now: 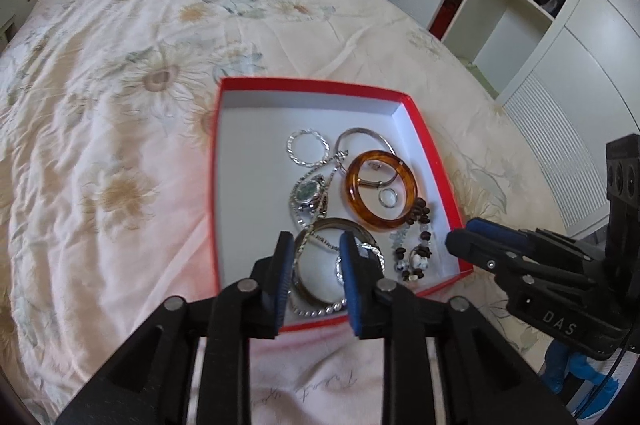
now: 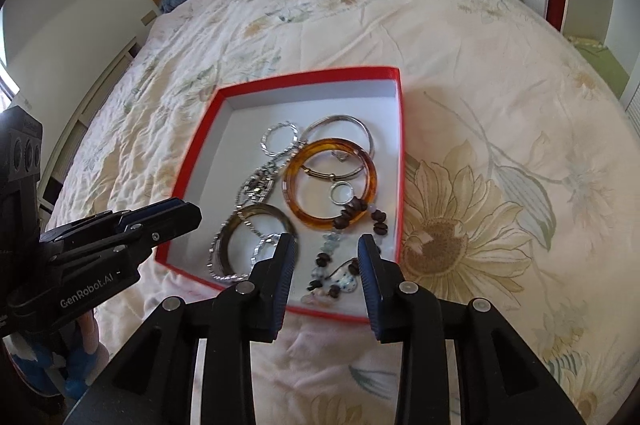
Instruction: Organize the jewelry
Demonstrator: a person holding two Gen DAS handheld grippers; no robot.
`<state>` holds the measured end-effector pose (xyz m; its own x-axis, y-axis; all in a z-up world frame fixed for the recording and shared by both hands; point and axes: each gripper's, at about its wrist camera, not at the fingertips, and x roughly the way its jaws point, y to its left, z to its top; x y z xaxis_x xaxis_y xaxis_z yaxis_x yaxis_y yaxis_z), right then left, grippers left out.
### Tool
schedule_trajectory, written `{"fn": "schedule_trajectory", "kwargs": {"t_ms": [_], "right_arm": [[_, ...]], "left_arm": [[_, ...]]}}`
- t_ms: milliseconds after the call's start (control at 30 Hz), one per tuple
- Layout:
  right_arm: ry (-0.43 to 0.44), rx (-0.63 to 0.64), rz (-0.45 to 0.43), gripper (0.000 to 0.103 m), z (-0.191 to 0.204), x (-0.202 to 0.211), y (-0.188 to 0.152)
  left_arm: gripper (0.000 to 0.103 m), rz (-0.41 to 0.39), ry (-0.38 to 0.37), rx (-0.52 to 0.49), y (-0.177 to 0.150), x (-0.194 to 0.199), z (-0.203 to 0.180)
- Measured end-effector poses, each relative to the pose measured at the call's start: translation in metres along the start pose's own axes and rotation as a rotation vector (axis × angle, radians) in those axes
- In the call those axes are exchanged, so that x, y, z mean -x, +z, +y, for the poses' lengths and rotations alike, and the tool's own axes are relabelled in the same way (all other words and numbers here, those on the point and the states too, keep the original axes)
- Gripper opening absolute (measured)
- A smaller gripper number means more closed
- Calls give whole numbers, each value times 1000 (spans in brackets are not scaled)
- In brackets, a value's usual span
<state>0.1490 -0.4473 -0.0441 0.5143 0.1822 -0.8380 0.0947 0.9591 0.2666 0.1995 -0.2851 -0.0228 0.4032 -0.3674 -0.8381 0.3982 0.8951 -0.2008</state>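
Red-rimmed box (image 2: 394, 73) on the bed (image 1: 120, 85) holds the tangled jewelry: amber bangle (image 2: 331, 181), bead bracelet (image 2: 340, 265). Left tongs (image 1: 314, 265) and right tongs (image 2: 326, 265) hang part-open, apparently empty. Next: choose one piece and close on it.

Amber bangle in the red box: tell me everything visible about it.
The amber bangle is a thick, glossy, translucent orange-brown ring, resin or glass by its look, unbroken, lying flat on the white floor of the red box, toward its right side. A small silver ring sits inside it. A thin metal bangle passes beneath its far edge, and the dark bead strand crosses its near rim. Neither gripper touches it.
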Motion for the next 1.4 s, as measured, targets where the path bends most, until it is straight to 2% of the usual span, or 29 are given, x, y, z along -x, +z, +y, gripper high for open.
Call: {"fn": "schedule_trajectory", "kwargs": {"t_ms": [200,400,767,867,1000,1133,1400], "right_arm": [[-14,48,-40,37,28,27,-12],[-19,92,-72,41,62,53,-37],[-27,154,-129,50,119,95,-86],[-26,160,-157,56,136,106,-96],[-35,166,-192,60,155,117,-106],[-49,177,-210,68,172,124,-117],[-61,205,-219,76,193,131,-136]], "left_arm": [[28,-101,44,0,-18,42,7],[28,-153,93,7,-41,82,12],[28,-193,163,18,-94,147,33],[28,-217,196,12,-106,167,39],[39,-272,245,8,-120,193,45],[40,-305,292,21,-132,215,54],[41,-331,344,66,-155,240,74]]}}
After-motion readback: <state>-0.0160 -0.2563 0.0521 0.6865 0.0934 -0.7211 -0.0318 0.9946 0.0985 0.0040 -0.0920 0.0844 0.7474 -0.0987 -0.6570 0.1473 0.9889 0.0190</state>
